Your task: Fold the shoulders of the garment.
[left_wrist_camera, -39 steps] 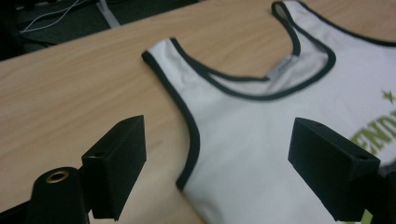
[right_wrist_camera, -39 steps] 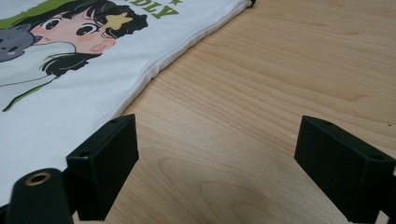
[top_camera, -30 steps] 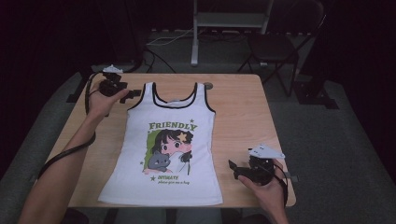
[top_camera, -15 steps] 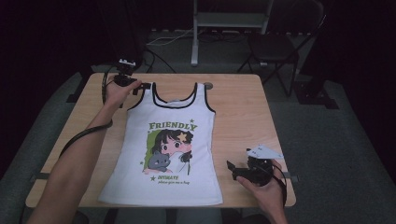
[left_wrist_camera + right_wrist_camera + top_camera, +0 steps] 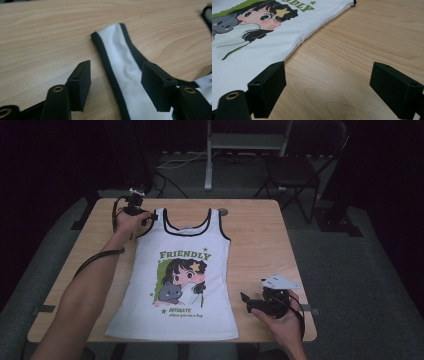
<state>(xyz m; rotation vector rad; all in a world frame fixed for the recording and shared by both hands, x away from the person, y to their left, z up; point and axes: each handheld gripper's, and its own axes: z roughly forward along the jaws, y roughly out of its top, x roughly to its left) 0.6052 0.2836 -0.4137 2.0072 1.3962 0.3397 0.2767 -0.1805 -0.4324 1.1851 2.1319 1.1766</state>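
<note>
1. Tank top [image 5: 182,280], white with black trim and a "FRIENDLY" cartoon print, lies flat on the wooden table [image 5: 260,240]; neck toward 12 o'clock, hem toward 6 o'clock, body slightly left of table centre.
2. Left shoulder strap [image 5: 117,62] sits at the top's 11 o'clock corner, flat on the wood, its black-edged end pointing away from the camera in the left gripper view.
3. Left gripper [image 5: 115,80]: jaws spread wide, one on each side of the strap, the strap running between them. Nothing pinched. Can't tell whether the pads touch the cloth.
4. In the high view the left gripper [image 5: 145,219] is at the strap end, about 10 o'clock on the table, with the person's left hand [image 5: 127,222] around it and the forearm stretched in from 7 o'clock.
5. Right gripper [image 5: 327,87]: jaws wide apart, bare wood between them, holding nothing. Its left jaw is just beside the top's side seam; touching or not, can't tell.
6. In the high view the right gripper [image 5: 248,303] is at about 5 o'clock on the table, off the top's right edge near the hem, jaws pointing toward 9 o'clock, held by the right hand [image 5: 281,322].
7. Folding chair [image 5: 295,170] stands on the floor beyond the table at about 1 o'clock.
</note>
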